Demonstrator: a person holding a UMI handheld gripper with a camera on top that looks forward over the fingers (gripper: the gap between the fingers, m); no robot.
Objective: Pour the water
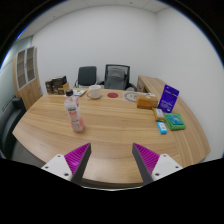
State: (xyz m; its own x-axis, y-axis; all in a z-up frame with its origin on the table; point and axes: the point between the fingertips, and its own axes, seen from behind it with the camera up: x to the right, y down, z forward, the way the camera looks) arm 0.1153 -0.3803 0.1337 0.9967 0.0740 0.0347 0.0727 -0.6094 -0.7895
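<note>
Gripper view, clear bottle (74, 113) upright, tool (112, 160) open

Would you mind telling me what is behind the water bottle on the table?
Behind the water bottle, further along the table, sits a white bowl, with two office chairs beyond the table. The bowl's contents cannot be seen. The gripper fingers are open, well short of the bottle.

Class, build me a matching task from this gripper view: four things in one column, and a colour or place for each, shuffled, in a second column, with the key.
Things:
1. bottle
2. bowl
3. purple box
4. gripper

Descriptions:
A. white, far across the table
B. open, nothing between the fingers
C. stands upright beside green items
D. clear, pinkish label, nearest ahead of the fingers

Pairs: 1-D, 2-A, 3-C, 4-B
</note>
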